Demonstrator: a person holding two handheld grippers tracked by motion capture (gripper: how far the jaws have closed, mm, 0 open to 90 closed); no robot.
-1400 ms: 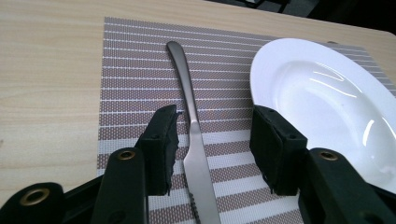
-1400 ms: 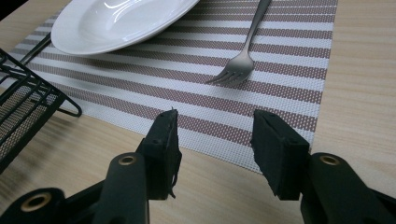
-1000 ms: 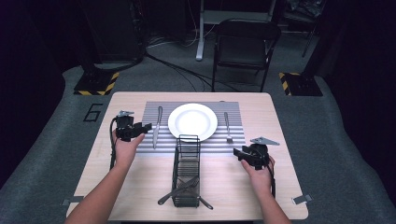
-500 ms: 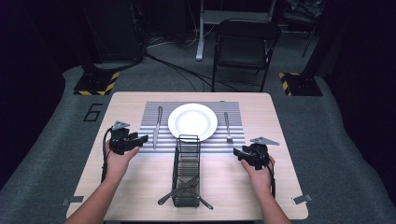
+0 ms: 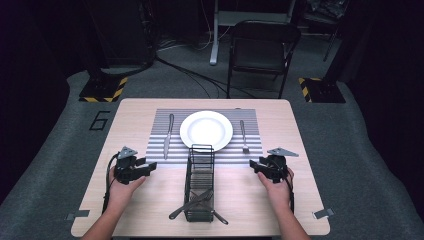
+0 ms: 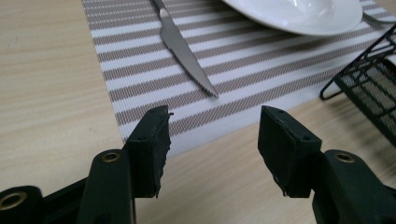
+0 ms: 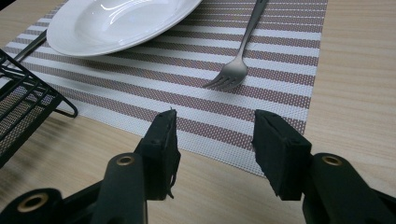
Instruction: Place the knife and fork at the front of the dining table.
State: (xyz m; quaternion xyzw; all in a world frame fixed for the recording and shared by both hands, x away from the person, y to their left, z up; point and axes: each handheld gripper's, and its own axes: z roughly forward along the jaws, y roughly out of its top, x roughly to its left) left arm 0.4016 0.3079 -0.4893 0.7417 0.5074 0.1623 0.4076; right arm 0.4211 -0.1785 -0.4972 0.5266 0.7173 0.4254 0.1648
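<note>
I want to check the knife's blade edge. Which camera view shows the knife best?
The left gripper view: the knife lies close on the striped placemat, its serrated edge and tip clear. The high view shows the whole knife left of the plate, but small. In the right gripper view, I cannot identify it with confidence.

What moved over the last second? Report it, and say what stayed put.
The left gripper drew back from beside the knife toward the person and now sits off the placemat over bare table; its jaws are open and empty. The right gripper barely shifted, also open. The plate, fork, knife and wire caddy stayed as they were.
</note>
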